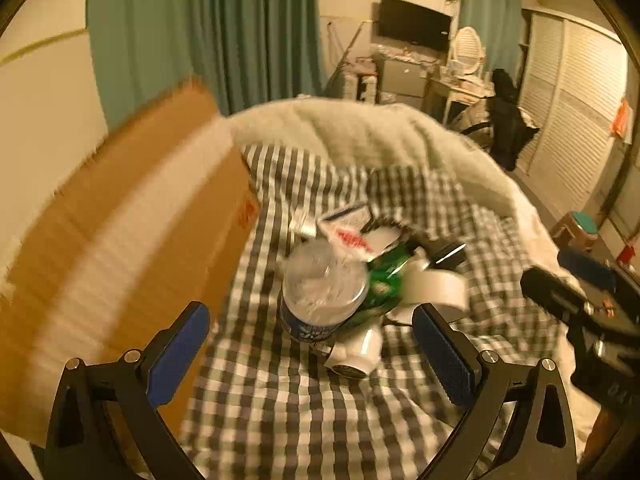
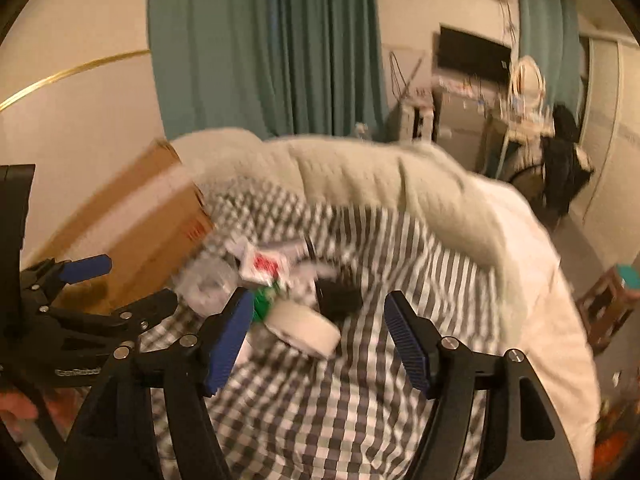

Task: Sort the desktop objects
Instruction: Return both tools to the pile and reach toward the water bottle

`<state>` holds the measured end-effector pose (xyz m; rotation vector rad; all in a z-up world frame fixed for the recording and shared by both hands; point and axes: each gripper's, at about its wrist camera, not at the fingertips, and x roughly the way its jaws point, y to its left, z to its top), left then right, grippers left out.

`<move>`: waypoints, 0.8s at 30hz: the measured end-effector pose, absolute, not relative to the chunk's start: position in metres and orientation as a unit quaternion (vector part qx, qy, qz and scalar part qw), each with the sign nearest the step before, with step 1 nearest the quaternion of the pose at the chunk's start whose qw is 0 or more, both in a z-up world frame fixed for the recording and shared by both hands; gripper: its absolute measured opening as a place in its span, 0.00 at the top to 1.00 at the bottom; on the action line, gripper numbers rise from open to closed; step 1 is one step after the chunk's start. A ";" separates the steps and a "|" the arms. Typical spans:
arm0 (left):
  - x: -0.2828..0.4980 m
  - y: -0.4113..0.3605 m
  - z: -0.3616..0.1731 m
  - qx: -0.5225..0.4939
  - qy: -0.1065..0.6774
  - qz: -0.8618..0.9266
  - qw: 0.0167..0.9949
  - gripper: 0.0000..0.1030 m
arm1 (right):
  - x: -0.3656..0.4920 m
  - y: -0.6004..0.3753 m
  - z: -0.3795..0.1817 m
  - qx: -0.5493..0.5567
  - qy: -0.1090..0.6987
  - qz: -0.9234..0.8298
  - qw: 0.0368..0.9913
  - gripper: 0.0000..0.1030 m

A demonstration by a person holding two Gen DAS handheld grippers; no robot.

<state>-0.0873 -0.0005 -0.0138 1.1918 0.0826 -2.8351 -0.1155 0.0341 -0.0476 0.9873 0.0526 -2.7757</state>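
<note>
A small heap lies on the checked bedsheet (image 1: 304, 412): a clear plastic bottle (image 1: 324, 288) with a blue label, a green can (image 1: 386, 276), a white tape roll (image 1: 436, 286), a white packet with red print (image 1: 352, 240) and a white nozzle-like piece (image 1: 356, 354). My left gripper (image 1: 310, 310) stands open just short of the bottle, touching nothing. In the right wrist view the tape roll (image 2: 306, 328) lies ahead of my open right gripper (image 2: 319, 300), beside the bottle (image 2: 208, 286) and the packet (image 2: 264, 266). A black item (image 2: 338, 298) lies behind the roll. Everything is motion-blurred.
A cardboard box (image 1: 120, 240) stands on the bed's left side, close to my left finger. A pale fluffy blanket (image 1: 360, 136) is bunched behind the heap. Teal curtains (image 1: 208, 28), a dresser with a TV (image 1: 414, 22) and a small stool (image 1: 580, 230) lie beyond.
</note>
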 end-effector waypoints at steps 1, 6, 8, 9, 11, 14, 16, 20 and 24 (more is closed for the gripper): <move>-0.089 0.000 -0.021 0.388 0.032 -0.920 0.036 0.00 | -0.118 0.034 -0.063 0.341 0.011 -0.935 0.099 0.34; -0.105 -0.005 -0.044 0.403 0.035 -0.913 0.062 0.00 | -0.136 0.024 -0.113 0.362 -0.013 -0.925 0.117 0.34; -0.107 -0.004 -0.045 0.396 0.026 -0.915 0.071 0.00 | -0.144 0.022 -0.127 0.378 -0.023 -0.918 0.115 0.34; -0.109 -0.005 -0.046 0.391 0.026 -0.917 0.072 0.00 | -0.147 0.022 -0.131 0.380 -0.024 -0.918 0.112 0.34; -0.115 -0.005 -0.049 0.394 0.022 -0.916 0.072 0.00 | -0.150 0.022 -0.133 0.383 -0.028 -0.917 0.104 0.26; -0.120 -0.003 -0.055 0.399 0.011 -0.914 0.077 0.00 | -0.157 0.029 -0.135 0.386 -0.056 -0.915 0.102 0.20; -0.126 -0.002 -0.061 0.412 0.002 -0.908 0.076 0.00 | -0.165 0.034 -0.138 0.397 -0.077 -0.909 0.105 0.19; -0.133 -0.003 -0.074 0.433 0.006 -0.900 0.053 0.00 | -0.179 0.045 -0.152 0.423 -0.145 -0.886 0.123 0.18; -0.137 -0.013 -0.085 0.448 0.048 -0.892 0.030 0.10 | -0.186 0.043 -0.159 0.438 -0.165 -0.874 0.132 0.15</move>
